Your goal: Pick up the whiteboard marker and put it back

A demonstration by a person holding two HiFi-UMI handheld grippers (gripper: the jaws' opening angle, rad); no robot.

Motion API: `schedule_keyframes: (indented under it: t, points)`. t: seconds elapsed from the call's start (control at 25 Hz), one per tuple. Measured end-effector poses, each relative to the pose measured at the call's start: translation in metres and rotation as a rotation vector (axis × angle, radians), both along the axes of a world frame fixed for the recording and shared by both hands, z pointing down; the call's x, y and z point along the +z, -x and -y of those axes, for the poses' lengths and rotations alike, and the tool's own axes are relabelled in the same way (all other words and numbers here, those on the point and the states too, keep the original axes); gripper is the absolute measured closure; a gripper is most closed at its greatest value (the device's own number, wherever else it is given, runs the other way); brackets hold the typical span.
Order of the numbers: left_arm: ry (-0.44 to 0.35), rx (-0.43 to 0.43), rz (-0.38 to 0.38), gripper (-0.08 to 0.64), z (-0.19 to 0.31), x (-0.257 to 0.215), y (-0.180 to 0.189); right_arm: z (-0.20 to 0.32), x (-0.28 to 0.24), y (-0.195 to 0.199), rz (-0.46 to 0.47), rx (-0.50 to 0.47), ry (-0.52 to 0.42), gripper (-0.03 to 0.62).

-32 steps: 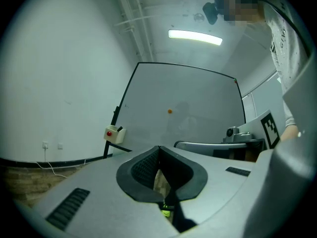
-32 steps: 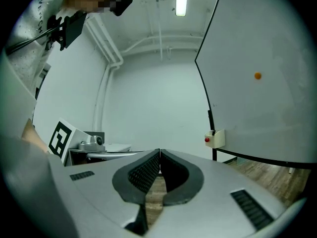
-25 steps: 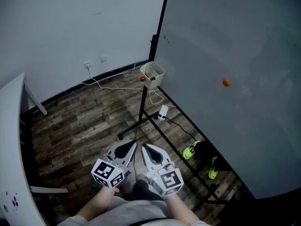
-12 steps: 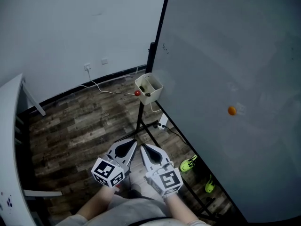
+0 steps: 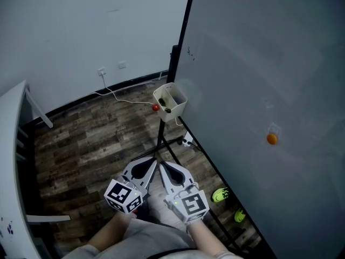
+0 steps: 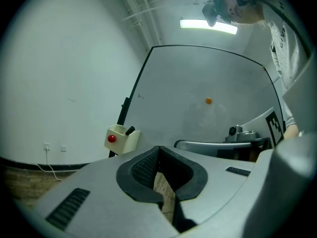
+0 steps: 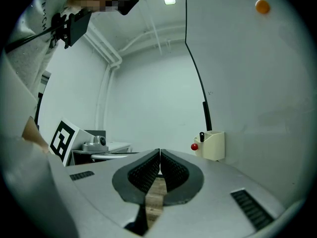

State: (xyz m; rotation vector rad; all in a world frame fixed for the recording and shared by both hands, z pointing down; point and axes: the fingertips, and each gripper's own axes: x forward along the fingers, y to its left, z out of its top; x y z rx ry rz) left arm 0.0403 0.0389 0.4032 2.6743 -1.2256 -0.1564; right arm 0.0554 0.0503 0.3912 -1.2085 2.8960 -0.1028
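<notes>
Over the last second the view has shifted rather than the tools: the cream holder [image 5: 177, 103] on the whiteboard [image 5: 259, 63] edge has slid lower in the head view and the orange magnet [image 5: 272, 138] has dropped down the board, so the person seems to be squaring up to the board; the left gripper [image 5: 151, 165] and right gripper [image 5: 166, 168] sit where they were, side by side and low over the wooden floor [image 5: 91, 139], well apart from the holder. Both pairs of jaws are pressed together at the tips with nothing between them. The whiteboard marker [image 6: 130, 131] stands dark-capped in the holder beside a red knob [image 5: 156, 107] — untouched, so the pick-up has probably not begun; a reach forward is likely needed first.
</notes>
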Motion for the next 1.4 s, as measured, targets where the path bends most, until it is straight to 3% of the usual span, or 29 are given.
schedule_keyframes:
  t: [0.84, 1.16, 1.28, 1.4]
  points:
    - [0.02, 0.091, 0.011, 0.545, 0.142, 0.006, 0.007, 0.142, 0.009, 0.005, -0.091, 0.078, -0.031, 0.572]
    - [0.037, 0.144, 0.012, 0.545, 0.186, 0.019, 0.008, 0.187, 0.013, -0.005, -0.071, 0.156, -0.019, 0.569]
    - [0.044, 0.159, 0.012, 0.545, 0.195, 0.023, 0.01, 0.196, 0.01, -0.004, -0.053, 0.163, -0.013, 0.503]
    - [0.052, 0.166, 0.011, 0.545, 0.201, 0.026, 0.014, 0.203, 0.005, -0.003, -0.043, 0.185, -0.026, 0.5]
